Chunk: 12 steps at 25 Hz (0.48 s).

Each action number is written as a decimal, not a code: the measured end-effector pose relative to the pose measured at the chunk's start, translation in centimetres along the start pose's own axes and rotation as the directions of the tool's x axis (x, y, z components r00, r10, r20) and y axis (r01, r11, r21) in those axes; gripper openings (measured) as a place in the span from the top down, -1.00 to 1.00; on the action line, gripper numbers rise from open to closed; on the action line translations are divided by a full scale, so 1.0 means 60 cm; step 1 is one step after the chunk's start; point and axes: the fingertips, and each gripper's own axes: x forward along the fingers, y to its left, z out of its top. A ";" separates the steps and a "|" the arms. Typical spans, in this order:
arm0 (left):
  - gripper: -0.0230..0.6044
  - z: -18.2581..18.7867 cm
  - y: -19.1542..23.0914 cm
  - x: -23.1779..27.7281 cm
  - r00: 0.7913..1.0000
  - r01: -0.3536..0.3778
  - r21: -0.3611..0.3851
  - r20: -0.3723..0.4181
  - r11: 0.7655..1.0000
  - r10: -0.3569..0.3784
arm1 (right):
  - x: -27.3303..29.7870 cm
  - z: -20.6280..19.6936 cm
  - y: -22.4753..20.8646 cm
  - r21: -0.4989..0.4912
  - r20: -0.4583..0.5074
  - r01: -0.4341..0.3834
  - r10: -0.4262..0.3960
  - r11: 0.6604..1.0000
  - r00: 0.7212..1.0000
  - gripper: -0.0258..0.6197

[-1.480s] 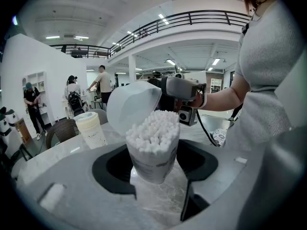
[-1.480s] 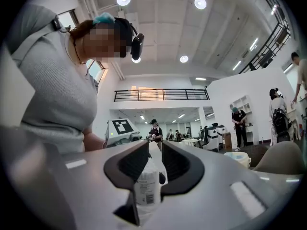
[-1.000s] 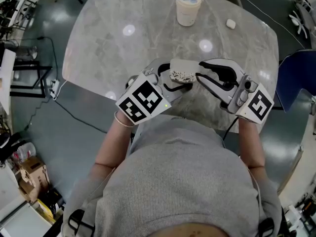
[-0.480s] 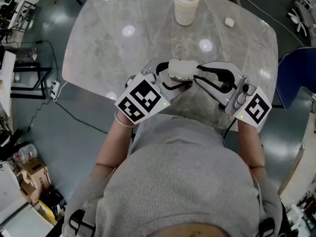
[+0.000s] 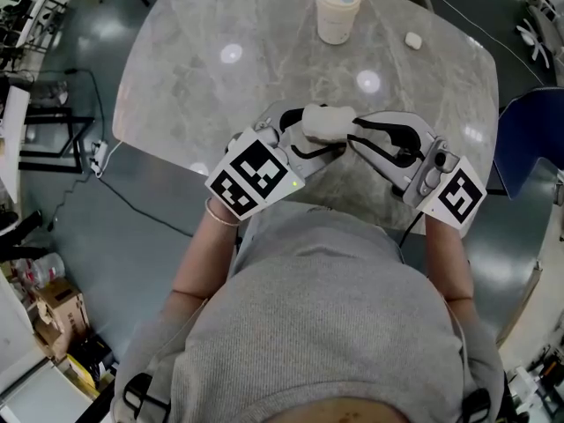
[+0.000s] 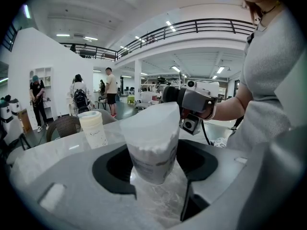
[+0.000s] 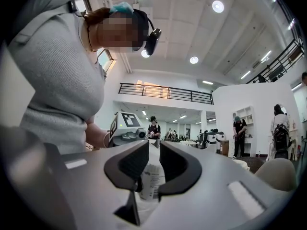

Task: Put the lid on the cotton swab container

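Above the near edge of the grey marble table (image 5: 176, 60), a translucent plastic cotton swab container (image 6: 153, 157) full of white swabs is clasped by the left gripper (image 5: 308, 139), its jaws set wide. A whitish plastic lid (image 5: 326, 120) is set on top of it and is pinched by the right gripper (image 5: 354, 136), its jaws nearly together. Farther back, a cream lidded cup (image 5: 336, 11) is seen.

White lid (image 6: 151, 122) atop cotton swab container (image 6: 153, 161)

A grey marble worktop (image 5: 176, 77) stood on dark glossy floor (image 5: 115, 236); a blue chair (image 5: 529, 139) sat beside it, a railed balcony (image 6: 192, 28) beyond it.
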 end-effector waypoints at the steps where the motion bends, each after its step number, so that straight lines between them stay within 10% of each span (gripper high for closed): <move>1: 0.05 0.000 0.001 -0.001 1.000 -0.003 0.000 0.001 1.000 0.003 | 0.001 0.001 0.000 0.004 0.003 -0.001 0.001 1.000 1.000 0.70; 12: 0.06 0.002 0.002 -0.009 1.000 -0.009 -0.024 0.014 1.000 0.009 | 0.008 0.002 0.006 -0.020 -0.024 -0.025 0.025 0.999 0.999 0.72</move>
